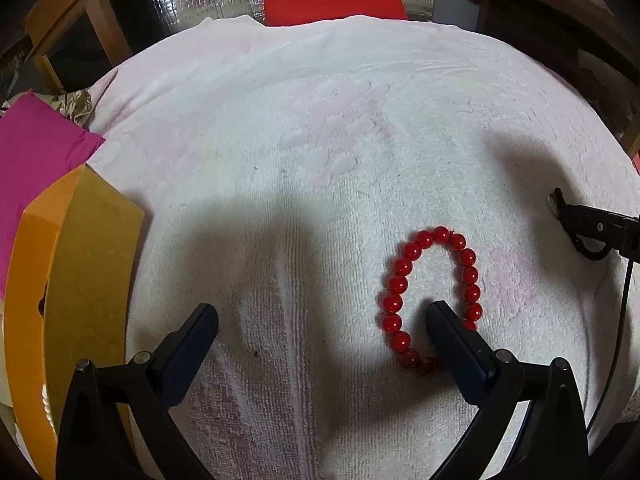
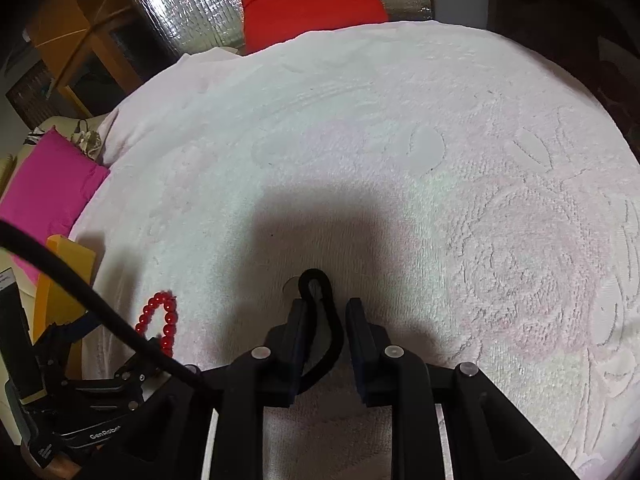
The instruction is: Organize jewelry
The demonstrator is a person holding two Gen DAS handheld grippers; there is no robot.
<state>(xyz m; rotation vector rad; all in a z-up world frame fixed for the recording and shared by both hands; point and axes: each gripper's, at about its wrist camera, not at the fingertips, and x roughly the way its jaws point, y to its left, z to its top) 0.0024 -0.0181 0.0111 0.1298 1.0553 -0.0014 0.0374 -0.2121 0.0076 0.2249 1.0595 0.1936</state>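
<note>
Lying on the white towel [image 1: 320, 120], the red bead bracelet [image 1: 430, 294] rings one finger of the wide-open left gripper [image 1: 322, 320]. On the right, the right gripper [image 2: 324, 316] holds a black cord [image 2: 320, 308] between narrow fingers.

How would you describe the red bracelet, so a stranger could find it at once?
Look at the white towel covering the surface. Right of the orange box lies a ring of glossy red beads, with one finger of the left gripper inside. Nothing else on the towel is red.
</note>
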